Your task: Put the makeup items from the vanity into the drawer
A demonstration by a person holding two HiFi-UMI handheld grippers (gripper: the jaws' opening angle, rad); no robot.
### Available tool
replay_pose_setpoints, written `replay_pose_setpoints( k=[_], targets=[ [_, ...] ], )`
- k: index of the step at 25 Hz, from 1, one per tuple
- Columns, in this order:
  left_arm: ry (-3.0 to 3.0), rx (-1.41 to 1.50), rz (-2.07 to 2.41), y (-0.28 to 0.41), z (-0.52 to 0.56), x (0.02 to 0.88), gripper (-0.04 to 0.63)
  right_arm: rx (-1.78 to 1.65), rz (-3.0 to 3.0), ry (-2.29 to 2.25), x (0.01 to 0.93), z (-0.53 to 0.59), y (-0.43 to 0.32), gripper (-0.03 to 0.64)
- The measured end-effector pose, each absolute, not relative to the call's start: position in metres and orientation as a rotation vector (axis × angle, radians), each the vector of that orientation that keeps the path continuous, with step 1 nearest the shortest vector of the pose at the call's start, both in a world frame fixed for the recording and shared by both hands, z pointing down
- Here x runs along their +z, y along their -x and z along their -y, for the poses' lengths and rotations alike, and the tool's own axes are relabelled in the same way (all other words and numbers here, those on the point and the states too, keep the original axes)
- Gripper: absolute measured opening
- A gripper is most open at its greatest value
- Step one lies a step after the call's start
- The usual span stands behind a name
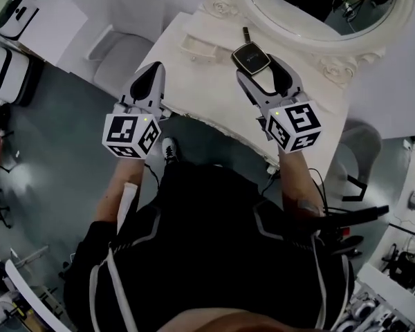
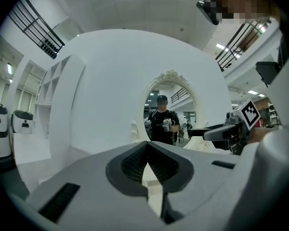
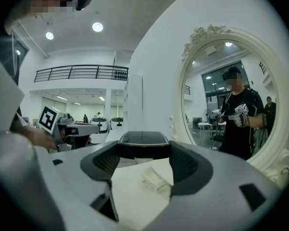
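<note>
Where the black compact (image 1: 251,59) is: pinched at its sides between the jaws of the right tongs (image 1: 261,71), above the vanity worktop (image 1: 207,88); in the right gripper view its glossy lid (image 3: 143,139) faces up.
Right tongs: jaws clamped on the compact, reached forward over the worktop towards the mirror, marker cube nearest the person.
Left tongs (image 1: 152,71): jaws together at the tips with nothing between them (image 2: 147,148), held level over the worktop's left front edge, well apart from the right pair.
Arms: both forearms stretched forward from a black-clad torso.
On the worktop: a shallow white tray (image 1: 194,45) left of the compact; a slim dark item (image 1: 245,33) just beyond it, its kind unclear.
Around: an oval mirror in a carved white frame (image 1: 311,40), reflecting the person; a white chair (image 1: 121,54) left of the vanity.
Hard to make out: no drawer can be picked out in any view.
</note>
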State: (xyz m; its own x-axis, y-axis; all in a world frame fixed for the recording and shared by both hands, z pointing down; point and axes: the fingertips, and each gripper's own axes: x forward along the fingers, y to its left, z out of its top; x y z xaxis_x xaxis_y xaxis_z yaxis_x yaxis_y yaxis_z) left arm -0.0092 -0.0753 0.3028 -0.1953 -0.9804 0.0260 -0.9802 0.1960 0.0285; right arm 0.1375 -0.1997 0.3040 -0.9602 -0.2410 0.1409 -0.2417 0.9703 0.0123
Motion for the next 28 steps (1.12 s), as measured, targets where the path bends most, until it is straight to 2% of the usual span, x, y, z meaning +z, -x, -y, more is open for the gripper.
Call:
replay_pose_setpoints(
  k=[14,28],
  targets=[
    [-2.125,0.056,2.198,0.131,0.118,0.328,0.003,0.055,2.875,-0.609,0.311,0.221,-0.042,0.325],
    [-2.264,0.107,1.968,0.186,0.155,0.365,0.003,0.150,2.763,-0.879,0.342,0.230,0.007,0.325]
  ],
)
